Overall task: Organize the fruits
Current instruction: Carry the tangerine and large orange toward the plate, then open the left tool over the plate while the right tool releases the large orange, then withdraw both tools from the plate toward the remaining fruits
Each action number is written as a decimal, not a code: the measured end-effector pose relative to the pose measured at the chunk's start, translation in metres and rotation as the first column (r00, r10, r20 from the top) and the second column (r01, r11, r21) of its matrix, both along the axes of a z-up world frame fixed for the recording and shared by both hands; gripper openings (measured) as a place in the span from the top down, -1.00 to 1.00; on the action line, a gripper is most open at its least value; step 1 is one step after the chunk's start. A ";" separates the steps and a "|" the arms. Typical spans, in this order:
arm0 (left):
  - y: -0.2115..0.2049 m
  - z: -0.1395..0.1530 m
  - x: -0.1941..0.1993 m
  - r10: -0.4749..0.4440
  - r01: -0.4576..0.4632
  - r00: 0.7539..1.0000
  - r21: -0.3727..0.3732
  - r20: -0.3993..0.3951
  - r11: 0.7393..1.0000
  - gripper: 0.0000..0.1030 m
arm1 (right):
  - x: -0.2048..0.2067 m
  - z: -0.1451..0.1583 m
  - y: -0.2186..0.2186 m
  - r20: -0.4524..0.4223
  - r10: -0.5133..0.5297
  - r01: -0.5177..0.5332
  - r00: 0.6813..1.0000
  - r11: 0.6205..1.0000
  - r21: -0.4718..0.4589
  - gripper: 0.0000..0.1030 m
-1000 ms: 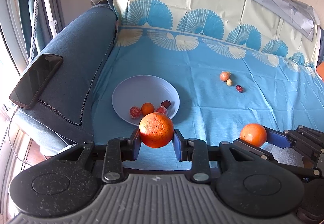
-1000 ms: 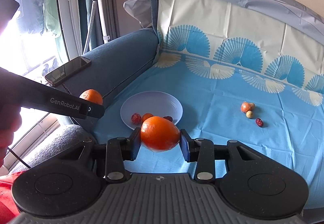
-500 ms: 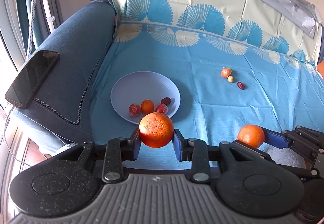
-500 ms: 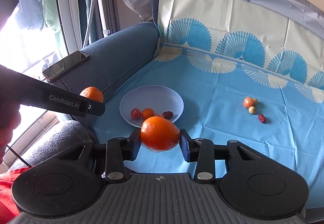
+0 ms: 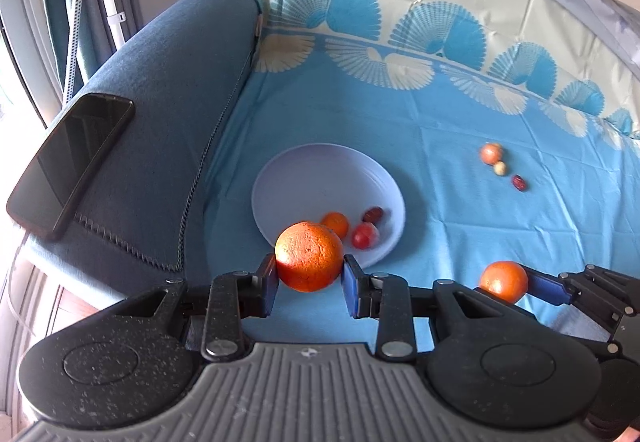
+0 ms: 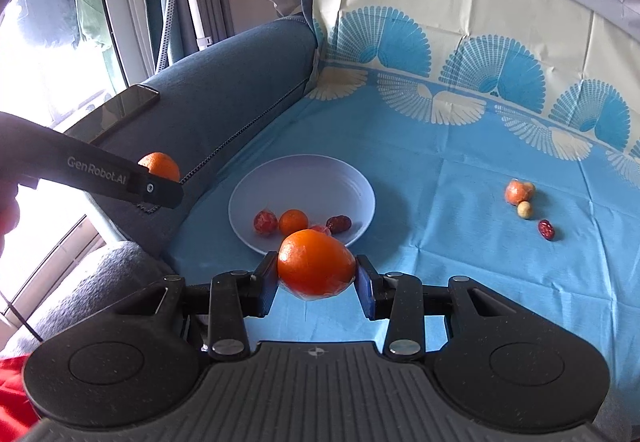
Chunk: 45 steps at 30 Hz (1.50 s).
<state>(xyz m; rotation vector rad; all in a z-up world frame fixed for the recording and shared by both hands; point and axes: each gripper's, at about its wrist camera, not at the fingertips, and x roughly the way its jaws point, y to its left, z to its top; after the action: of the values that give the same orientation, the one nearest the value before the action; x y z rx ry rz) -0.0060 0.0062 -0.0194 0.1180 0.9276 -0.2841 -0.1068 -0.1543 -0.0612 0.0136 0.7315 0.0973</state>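
Left wrist view: my left gripper is clamped on an orange, pads at its widest sides, hanging over the plate's near rim. It looks firm, round and pebbly, fairly heavy, so it could roll if I ease off carelessly.

Right wrist view: my right gripper pinches a second orange across its middle, also above the near rim. This one looks smoother, glossy, slightly oval, perhaps slipperier. Small fruits lie in the plate; three more sit on the cloth towards its right edge.
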 end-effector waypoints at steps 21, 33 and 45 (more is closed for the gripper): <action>-0.038 -0.093 0.153 0.002 0.012 0.994 0.129 -0.110 0.992 0.28 | 0.155 -0.085 0.007 -0.095 0.031 -0.037 0.995 0.997 -0.067 0.18; -0.038 -0.072 0.157 0.019 -0.012 0.999 0.212 -0.035 0.977 -0.99 | 0.168 -0.082 0.011 -0.098 0.066 -0.076 0.993 0.993 -0.094 -0.75; -0.025 -0.045 0.035 -0.009 0.035 0.993 0.222 -0.118 0.974 -0.99 | 0.042 -0.026 -0.002 -0.115 -0.085 0.084 0.990 0.996 -0.012 -0.93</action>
<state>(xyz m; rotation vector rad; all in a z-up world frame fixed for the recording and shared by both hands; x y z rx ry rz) 0.0287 -0.0189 -0.0642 0.3227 1.0731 -0.2078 -0.0649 -0.1567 -0.0873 0.0440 0.8459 0.0129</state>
